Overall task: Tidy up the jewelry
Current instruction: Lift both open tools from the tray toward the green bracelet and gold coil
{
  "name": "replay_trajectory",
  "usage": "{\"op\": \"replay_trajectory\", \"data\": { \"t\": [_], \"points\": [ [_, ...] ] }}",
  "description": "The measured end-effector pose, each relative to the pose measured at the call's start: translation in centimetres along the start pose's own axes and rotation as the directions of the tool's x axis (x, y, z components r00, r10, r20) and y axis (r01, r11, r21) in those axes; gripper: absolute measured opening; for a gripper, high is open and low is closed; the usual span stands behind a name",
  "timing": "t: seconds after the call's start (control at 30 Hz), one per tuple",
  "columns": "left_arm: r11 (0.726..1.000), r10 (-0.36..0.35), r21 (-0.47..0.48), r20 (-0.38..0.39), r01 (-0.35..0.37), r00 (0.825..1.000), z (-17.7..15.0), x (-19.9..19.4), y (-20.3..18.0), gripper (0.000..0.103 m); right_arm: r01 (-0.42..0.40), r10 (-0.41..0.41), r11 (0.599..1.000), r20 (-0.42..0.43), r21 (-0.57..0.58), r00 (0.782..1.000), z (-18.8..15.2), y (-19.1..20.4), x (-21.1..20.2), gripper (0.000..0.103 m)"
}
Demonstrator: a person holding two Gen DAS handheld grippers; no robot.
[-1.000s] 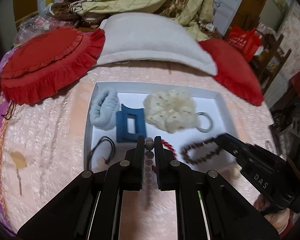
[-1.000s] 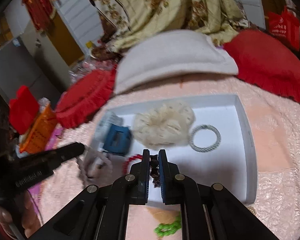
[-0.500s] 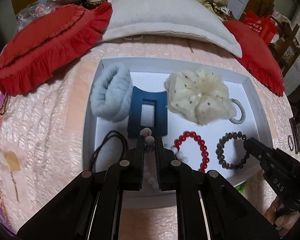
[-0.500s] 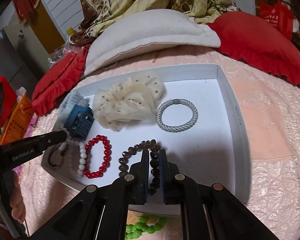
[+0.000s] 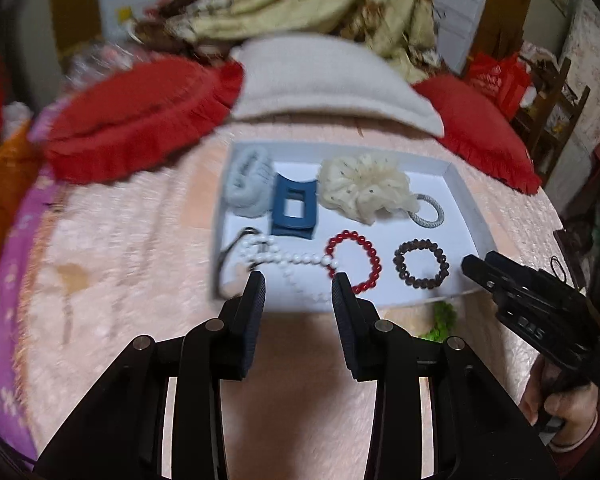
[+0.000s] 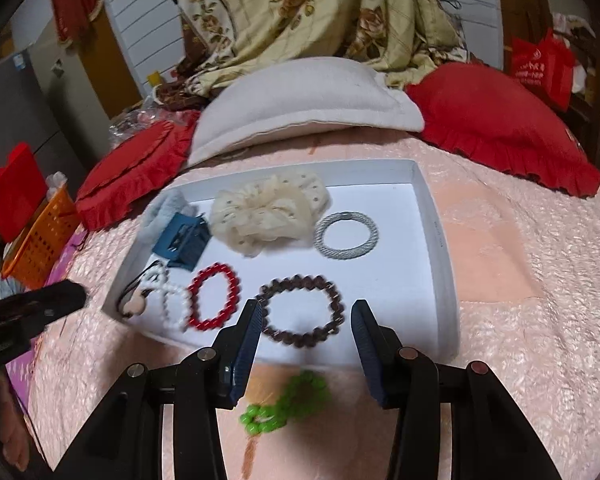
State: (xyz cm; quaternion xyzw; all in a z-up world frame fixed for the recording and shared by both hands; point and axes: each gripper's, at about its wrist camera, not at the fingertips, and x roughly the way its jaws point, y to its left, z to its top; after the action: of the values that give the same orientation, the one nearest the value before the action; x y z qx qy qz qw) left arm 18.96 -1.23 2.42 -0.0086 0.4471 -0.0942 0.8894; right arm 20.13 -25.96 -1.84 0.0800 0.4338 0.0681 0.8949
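Two grippers hang over a white tray [image 6: 436,240] that lies on a pink bed cover [image 6: 520,280]. Both are opening, and nothing sits between the fingers of either one. The left gripper [image 5: 298,284] hovers at the tray's 6 o'clock edge, released, above the white bead strand [image 5: 288,258]. The right gripper [image 6: 306,316] is likewise released, its fingers flanking the near side of the brown bead bracelet [image 6: 302,310] without pressing on it.

Inside the tray lie three beaded pieces: the white strand at 8 o'clock, one red bead bracelet [image 6: 214,296] beside it and touching it, and the brown one at 6 o'clock. Toward 12 o'clock are one grey fluffy scrunchie [image 6: 160,212], one blue hair claw [image 6: 182,240], one cream scrunchie [image 6: 268,212] and one silver-grey hair tie [image 6: 346,236]. One black cord [image 5: 236,244] lies at 9 o'clock. One green bead bracelet [image 6: 284,404] rests outside the tray on the cover, just below its near rim. Behind stand two red cushions [image 6: 496,128] and one white pillow [image 6: 300,100].
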Motion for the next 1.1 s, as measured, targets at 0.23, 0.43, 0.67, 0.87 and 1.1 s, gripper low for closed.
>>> {"op": "replay_trajectory", "data": {
  "t": [0.23, 0.43, 0.67, 0.87, 1.1],
  "points": [
    [0.983, 0.074, -0.175, 0.084, -0.058, 0.994, -6.1, -5.6, 3.6, 0.055, -0.057, 0.056, 0.992, -0.014, -0.109, 0.998, -1.1, 5.8, -0.5, 0.045],
    [0.940, 0.158, -0.316, 0.063, -0.131, 0.985, -10.6, -7.5, 7.0, 0.055, -0.112, 0.109, 0.975, -0.026, -0.194, 0.994, -2.6, 11.5, -1.6, 0.045],
    [0.924, 0.165, -0.358, 0.068, -0.130, 0.984, -12.1, -8.6, 8.6, 0.055, -0.124, 0.119, 0.968, -0.040, -0.217, 0.992, -6.7, 13.9, -3.6, 0.045],
    [0.931, 0.180, -0.338, 0.102, -0.136, 0.978, -12.6, -9.9, 8.3, 0.055, -0.063, 0.056, 0.983, -0.041, -0.174, 0.998, -10.6, 11.9, -5.3, 0.045],
    [0.938, 0.202, -0.312, 0.128, -0.154, 0.971, -13.4, -12.5, 7.4, 0.055, -0.032, 0.028, 0.997, -0.060, -0.066, 0.998, -13.2, 9.6, -6.0, 0.045]
  ]
}}
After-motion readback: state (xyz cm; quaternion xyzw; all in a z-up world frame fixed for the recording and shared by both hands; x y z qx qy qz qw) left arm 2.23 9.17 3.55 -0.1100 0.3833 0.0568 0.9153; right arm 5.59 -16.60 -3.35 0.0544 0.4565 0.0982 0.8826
